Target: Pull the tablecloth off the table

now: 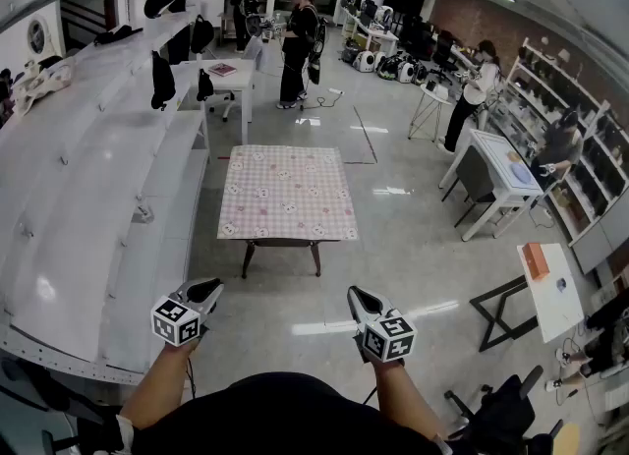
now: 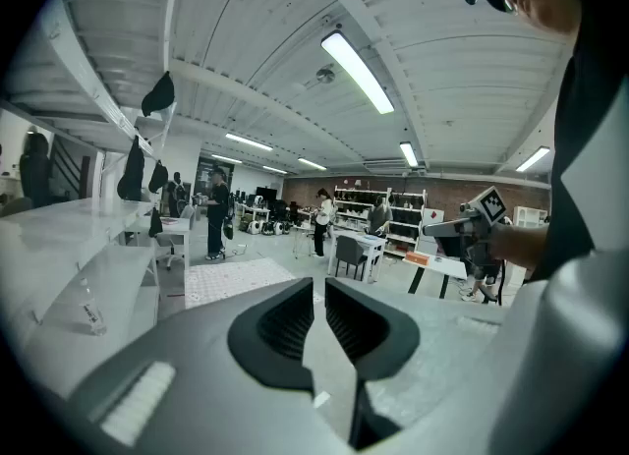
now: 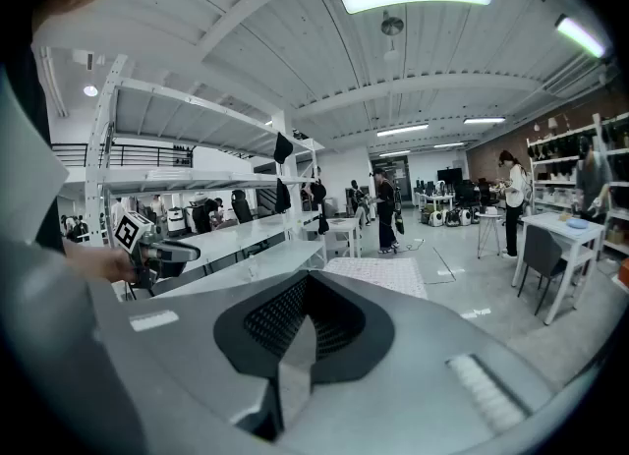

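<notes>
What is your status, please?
Left gripper cracked open, right gripper shut, both empty. Tablecloth on table ahead, untouched. Bare floor between.

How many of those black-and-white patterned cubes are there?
2. One cube sits on the left gripper, the other cube on the right gripper. None looks hidden.

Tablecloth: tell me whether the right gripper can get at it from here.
Probably not yet. The tablecloth covers a small table well ahead across the floor; the right gripper, shut and empty, is near the person's body. Nothing blocks the way.
</notes>
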The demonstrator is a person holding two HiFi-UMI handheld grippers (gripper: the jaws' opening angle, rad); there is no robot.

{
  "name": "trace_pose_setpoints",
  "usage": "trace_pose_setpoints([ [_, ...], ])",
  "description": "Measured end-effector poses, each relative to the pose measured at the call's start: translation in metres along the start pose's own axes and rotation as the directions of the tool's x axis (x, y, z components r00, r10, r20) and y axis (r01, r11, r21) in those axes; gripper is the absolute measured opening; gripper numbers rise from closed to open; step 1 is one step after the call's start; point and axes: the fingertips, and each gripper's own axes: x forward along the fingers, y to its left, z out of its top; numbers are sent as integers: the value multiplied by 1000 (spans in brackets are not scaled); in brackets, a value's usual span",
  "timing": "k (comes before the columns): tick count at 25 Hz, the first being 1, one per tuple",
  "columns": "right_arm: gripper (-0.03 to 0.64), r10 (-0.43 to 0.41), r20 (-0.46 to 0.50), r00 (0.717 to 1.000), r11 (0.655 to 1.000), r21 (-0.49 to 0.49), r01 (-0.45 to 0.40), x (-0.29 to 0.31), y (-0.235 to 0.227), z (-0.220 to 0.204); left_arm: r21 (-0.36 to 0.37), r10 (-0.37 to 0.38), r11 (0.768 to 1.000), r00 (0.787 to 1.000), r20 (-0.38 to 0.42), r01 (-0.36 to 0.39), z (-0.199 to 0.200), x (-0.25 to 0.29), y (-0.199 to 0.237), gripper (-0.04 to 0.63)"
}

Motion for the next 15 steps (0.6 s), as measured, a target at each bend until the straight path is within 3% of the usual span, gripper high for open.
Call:
trace_pose_setpoints([
  [15,31,11,35,999,999,-48,-10,-5,-24,5,-3,28,1000,1000,-10,-28,3,14,-12,36],
])
